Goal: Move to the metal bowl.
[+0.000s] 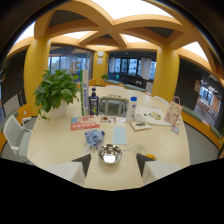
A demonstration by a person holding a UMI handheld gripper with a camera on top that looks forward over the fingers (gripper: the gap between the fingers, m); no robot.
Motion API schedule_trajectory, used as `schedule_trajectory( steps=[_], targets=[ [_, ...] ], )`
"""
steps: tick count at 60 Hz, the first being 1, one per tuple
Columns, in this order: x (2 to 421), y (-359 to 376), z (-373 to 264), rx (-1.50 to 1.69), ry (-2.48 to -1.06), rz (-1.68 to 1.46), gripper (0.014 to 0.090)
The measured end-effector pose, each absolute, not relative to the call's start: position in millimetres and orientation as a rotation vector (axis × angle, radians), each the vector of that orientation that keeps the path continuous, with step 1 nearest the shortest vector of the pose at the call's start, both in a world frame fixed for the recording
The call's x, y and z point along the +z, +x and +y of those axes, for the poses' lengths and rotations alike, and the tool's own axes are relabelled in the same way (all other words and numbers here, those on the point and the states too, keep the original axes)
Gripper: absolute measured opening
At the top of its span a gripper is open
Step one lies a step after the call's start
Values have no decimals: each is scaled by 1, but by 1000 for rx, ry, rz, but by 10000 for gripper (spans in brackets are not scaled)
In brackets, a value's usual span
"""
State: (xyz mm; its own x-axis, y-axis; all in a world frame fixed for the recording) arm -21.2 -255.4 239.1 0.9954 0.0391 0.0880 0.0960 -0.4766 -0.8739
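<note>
A shiny metal bowl stands on the pale round table, just ahead of the gap between my two dark fingertips. My gripper is open, its fingers spread wider than the bowl, and nothing is held between them. The bowl looks empty and sits upright, slightly beyond the finger tips.
A blue cloth-like item and a light blue face mask lie just beyond the bowl. Farther back stand a potted plant, a dark bottle, a grey bag, papers and a pink bag. A white chair stands beside the table.
</note>
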Motion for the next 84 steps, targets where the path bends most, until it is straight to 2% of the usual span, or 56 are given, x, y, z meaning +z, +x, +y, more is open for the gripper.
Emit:
schedule_trajectory(
  steps=[15, 29, 55, 64, 84],
  targets=[
    [220, -32, -278, -81, -2071, -101, 862],
    [166, -26, -283, -89, -2129, -94, 862],
    [61, -18, -194, -20, -2227, -103, 864],
    [46, -15, -174, -3, -2245, -102, 862],
    [44, -15, -165, 6, -2249, -96, 862]
  ],
)
